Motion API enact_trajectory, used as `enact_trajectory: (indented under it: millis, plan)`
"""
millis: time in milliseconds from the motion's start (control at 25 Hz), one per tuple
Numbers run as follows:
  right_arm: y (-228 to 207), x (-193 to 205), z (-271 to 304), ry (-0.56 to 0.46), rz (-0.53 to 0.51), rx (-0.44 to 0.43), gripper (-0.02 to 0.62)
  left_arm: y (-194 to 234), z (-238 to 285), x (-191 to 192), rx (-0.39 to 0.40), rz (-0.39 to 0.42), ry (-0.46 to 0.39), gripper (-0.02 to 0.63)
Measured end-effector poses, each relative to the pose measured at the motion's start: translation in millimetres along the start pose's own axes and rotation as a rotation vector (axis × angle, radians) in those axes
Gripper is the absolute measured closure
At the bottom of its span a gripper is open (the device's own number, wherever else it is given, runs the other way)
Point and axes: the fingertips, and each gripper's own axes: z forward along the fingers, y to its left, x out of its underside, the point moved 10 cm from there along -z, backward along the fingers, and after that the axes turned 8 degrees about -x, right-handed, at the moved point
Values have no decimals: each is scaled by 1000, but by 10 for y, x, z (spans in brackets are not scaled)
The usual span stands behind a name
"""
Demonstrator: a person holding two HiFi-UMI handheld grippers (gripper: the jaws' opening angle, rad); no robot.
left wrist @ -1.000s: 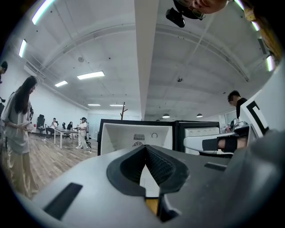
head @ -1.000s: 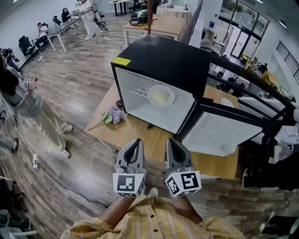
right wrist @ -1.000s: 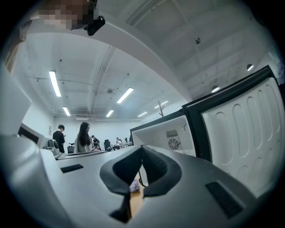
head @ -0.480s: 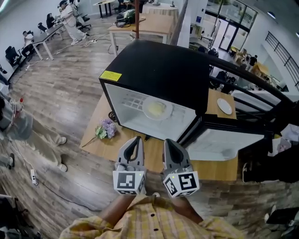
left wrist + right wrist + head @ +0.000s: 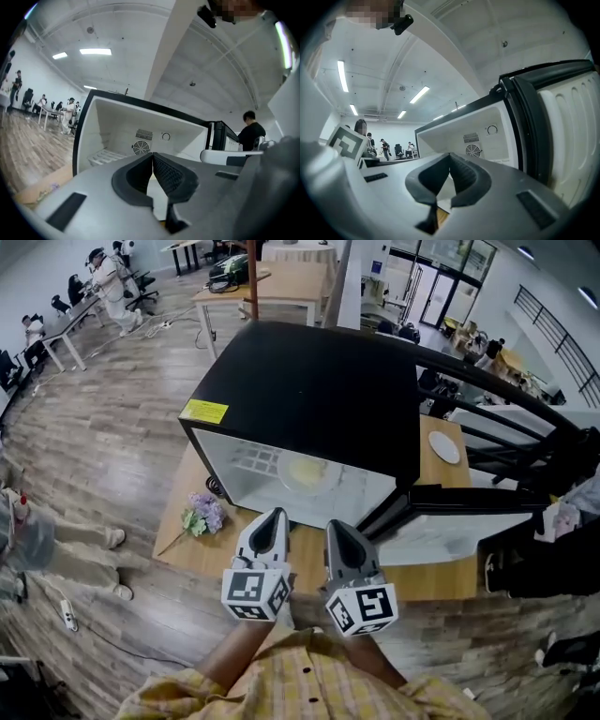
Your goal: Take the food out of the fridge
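Note:
A black mini fridge (image 5: 309, 390) stands on a wooden table (image 5: 225, 554), its door (image 5: 441, 531) swung open to the right. On the wire shelf inside lies a white plate with pale yellow food (image 5: 307, 472). My left gripper (image 5: 275, 515) and right gripper (image 5: 332, 524) hover side by side just in front of the opening, both shut and empty, pointing level at it. In the left gripper view the left gripper (image 5: 153, 154) faces the white interior (image 5: 117, 131). The right gripper (image 5: 450, 154) sees the back-wall fan vent (image 5: 472, 150). The jaws hide the food in both gripper views.
A bunch of lilac flowers (image 5: 202, 515) lies on the table left of the fridge. A small white plate (image 5: 443, 447) sits on the table behind the door. A black railing (image 5: 506, 390) runs at the right. People and desks (image 5: 103, 277) are far off at the left.
Both grippers have moved toward the fridge's opening and stayed shut. The fridge now looms larger and nearer, and the plate sits deeper under its top edge.

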Motion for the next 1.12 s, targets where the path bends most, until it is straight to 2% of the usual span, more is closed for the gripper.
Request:
enact_trajectory:
  millis: [280, 440, 560, 880, 1120]
  plan:
    - [-70, -1, 109, 0, -6, 37, 588, 282, 356, 294, 79, -460, 139, 597]
    - [-108, 0, 153, -2, -3, 55, 588, 352, 499, 414, 97, -656, 205, 590]
    - [-138, 11, 178, -2, 1, 64, 588, 360, 584, 494, 107, -812, 240, 537]
    - [-168, 22, 229, 1, 1, 84, 588, 428, 725, 775, 99, -1103, 308, 497]
    - [-231, 31, 246, 4, 5, 114, 588, 436, 860, 846, 90, -1195, 322, 472]
